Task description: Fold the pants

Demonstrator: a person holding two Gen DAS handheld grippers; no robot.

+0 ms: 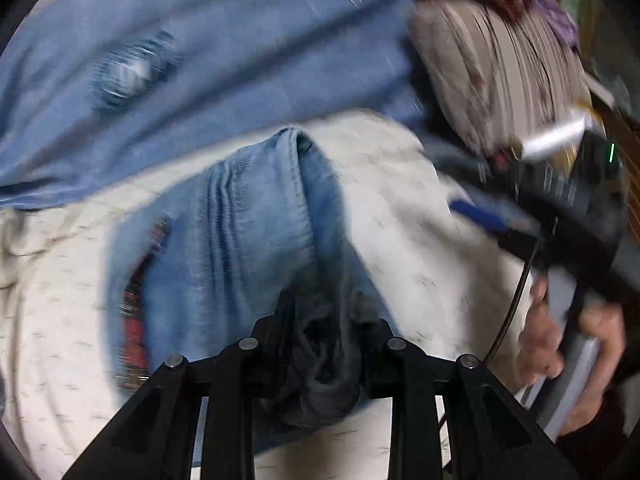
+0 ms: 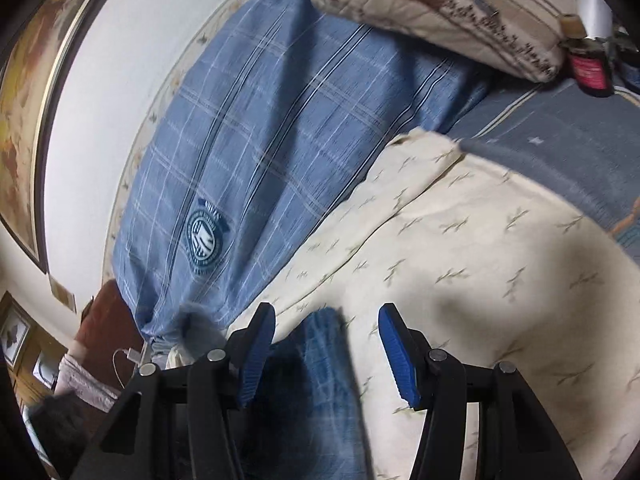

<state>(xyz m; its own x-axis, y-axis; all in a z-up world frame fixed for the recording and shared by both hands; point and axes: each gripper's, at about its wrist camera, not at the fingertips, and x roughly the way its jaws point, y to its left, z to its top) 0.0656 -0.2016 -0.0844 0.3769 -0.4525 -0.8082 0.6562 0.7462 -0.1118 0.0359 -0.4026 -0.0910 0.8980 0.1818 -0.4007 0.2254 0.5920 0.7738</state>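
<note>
1. The pants (image 1: 256, 220), light blue denim, are hanging bunched in the left wrist view, one end gathered between the fingers of the left gripper (image 1: 324, 344) and the rest trailing out over the cream bedspread (image 1: 420, 208).
2. In the right wrist view a strip of the same denim (image 2: 320, 376) is lying between the fingers of the right gripper (image 2: 326, 356), close to the left-hand pad and apart from the other.
3. The left gripper's jaws are standing nearly closed, pinching a dark wad of the fabric; its pads are hidden by the cloth.
4. The right gripper's jaws are standing wide apart, and its blue pads (image 2: 400, 360) are gripping nothing; the left wrist camera is also catching this gripper (image 1: 480, 212) at the right edge, blurred, with the person's hand (image 1: 568, 340) wrapped around its handle.
5. The bedspread, printed with small sprigs, is lying under the pants and is filling the lower half of both views.
6. A blue plaid pillow (image 2: 256, 152) with a round crest badge (image 2: 206, 236) is leaning beyond the bedspread, against a white wall (image 2: 120, 60).
7. A beige striped cushion (image 2: 440, 4) is sitting above the pillow, beside a dark jar with a red label (image 2: 590, 70).
8. A framed picture (image 2: 28, 112) is hanging at the far left.
</note>
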